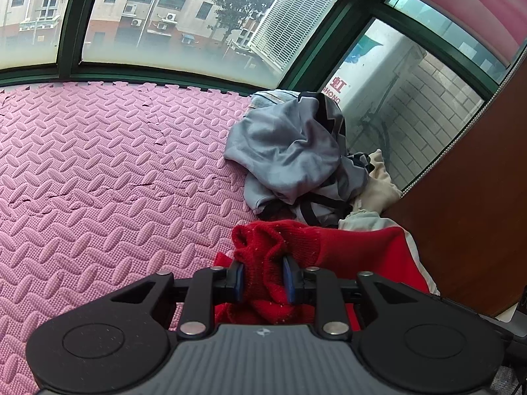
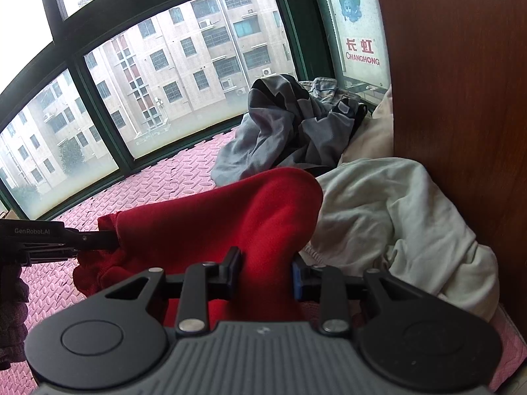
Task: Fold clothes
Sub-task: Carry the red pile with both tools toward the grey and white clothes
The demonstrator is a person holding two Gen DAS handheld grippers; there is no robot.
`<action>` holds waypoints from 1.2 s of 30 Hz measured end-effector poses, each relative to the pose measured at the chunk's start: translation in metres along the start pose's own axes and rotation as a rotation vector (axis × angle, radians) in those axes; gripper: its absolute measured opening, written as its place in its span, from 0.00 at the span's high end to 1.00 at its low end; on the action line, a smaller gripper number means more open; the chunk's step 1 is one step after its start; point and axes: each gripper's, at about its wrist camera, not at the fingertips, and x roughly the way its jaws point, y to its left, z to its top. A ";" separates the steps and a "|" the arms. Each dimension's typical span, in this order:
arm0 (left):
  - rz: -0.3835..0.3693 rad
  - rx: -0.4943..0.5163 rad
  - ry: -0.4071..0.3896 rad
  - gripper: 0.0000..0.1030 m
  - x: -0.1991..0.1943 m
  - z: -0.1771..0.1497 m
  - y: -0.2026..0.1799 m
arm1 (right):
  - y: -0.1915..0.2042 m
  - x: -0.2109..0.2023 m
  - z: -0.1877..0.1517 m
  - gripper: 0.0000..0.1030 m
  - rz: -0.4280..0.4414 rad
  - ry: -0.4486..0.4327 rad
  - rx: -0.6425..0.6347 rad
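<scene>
One red garment (image 2: 230, 217) (two grippers (image 2: 266, 270)).

My left gripper (image 1: 263, 281) has a ribbed grey body, 2 round black discs, black linkage arms with silver rivets and blue finger pads (image 1: 289, 281). My right gripper (image 2: 267, 271) matches it. White "GenRobot.AI" lettering marks the left one's side.

The knit (image 1: 273, 256) is bright red, flecked with pale lint. The mat (image 1: 98, 171) is pink, embossed in a herringbone of ovals. The heap (image 1: 290, 154) is grey with black bands; beside it lies cream cloth (image 2: 395, 217). The tongs (image 1: 262, 278) are black with blue pads (image 1: 239, 279). Window frames (image 1: 70, 19) are dark green, the panel (image 2: 461, 98) reddish-brown.
</scene>
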 end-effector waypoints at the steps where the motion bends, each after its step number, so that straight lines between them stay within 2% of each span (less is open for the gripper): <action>1: 0.001 0.002 0.000 0.75 0.000 0.000 0.000 | 0.000 0.000 0.000 0.71 0.000 0.000 -0.001; 29: 0.013 -0.013 -0.024 0.75 -0.017 -0.002 0.006 | 0.015 -0.005 0.004 0.71 0.013 -0.017 -0.019; 36: 0.021 -0.032 -0.006 0.76 -0.007 -0.005 0.012 | 0.008 0.007 -0.004 0.67 -0.014 0.042 -0.016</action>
